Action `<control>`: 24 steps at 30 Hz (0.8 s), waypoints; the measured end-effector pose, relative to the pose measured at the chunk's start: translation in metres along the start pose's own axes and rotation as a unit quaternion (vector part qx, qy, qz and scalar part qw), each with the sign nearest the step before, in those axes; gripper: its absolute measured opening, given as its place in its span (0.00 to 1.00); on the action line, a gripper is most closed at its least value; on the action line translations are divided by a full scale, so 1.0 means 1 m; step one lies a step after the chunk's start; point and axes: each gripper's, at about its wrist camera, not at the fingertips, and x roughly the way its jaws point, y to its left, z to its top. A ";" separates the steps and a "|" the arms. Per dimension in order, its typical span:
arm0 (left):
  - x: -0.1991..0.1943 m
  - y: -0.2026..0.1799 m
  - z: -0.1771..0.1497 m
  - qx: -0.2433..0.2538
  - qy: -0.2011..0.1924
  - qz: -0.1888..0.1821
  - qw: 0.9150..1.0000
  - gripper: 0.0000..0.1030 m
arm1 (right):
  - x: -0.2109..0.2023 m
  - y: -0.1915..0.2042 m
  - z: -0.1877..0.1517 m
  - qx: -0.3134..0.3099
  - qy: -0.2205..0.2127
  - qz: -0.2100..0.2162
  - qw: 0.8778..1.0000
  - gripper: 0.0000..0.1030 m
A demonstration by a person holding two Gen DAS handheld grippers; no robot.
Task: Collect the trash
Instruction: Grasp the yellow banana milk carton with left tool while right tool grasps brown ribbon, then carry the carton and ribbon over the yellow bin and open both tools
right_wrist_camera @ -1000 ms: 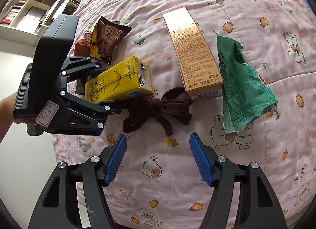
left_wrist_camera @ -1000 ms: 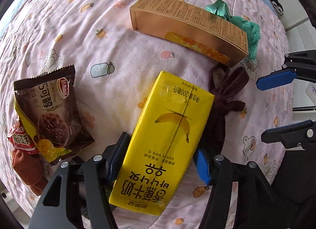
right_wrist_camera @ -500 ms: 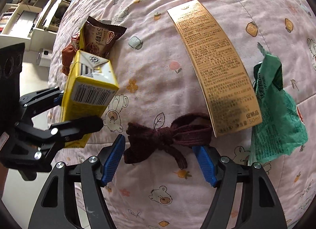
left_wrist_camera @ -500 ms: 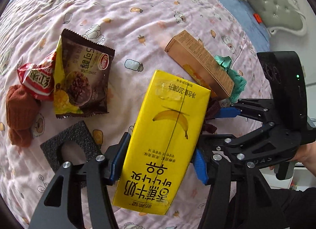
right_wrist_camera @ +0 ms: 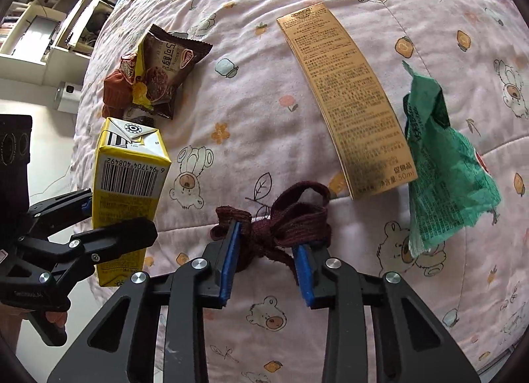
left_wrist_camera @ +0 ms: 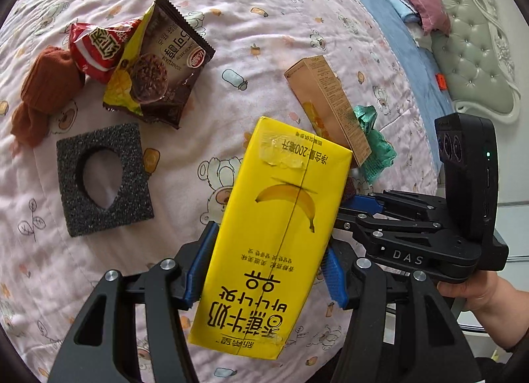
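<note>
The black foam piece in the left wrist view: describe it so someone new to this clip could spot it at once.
On the pink quilt, look left of the yellow milk carton held in the left gripper. Just below the brown snack wrapper and the rust-coloured sock lies the black foam square. Unlike the crinkled wrappers and boxes around it, it is flat, matte, and has an oval hole cut through its middle.

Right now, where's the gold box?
Right wrist view, upper right of centre: the gold box lies flat on the pink quilt, between the green wrapper and the maroon bow.
</note>
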 end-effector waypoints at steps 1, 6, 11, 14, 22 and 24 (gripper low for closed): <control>-0.003 -0.003 -0.005 -0.003 -0.002 -0.001 1.000 0.57 | -0.005 0.000 -0.005 0.002 -0.003 0.002 1.000 0.30; -0.013 -0.024 -0.032 0.004 -0.006 -0.006 1.000 0.57 | -0.035 -0.001 -0.036 0.007 -0.031 0.002 0.999 0.30; -0.023 -0.050 -0.062 0.019 -0.009 -0.015 1.000 0.57 | -0.070 -0.010 -0.073 0.022 -0.059 -0.004 0.998 0.30; -0.023 -0.070 -0.079 0.036 -0.006 -0.020 0.999 0.57 | -0.091 -0.023 -0.098 0.033 -0.074 -0.010 0.997 0.30; -0.007 -0.131 -0.109 0.098 0.016 -0.019 0.995 0.57 | -0.127 -0.060 -0.152 0.071 -0.103 -0.021 0.992 0.30; -0.001 -0.145 -0.114 0.107 0.021 -0.019 0.994 0.57 | -0.133 -0.073 -0.166 0.084 -0.107 -0.021 0.990 0.30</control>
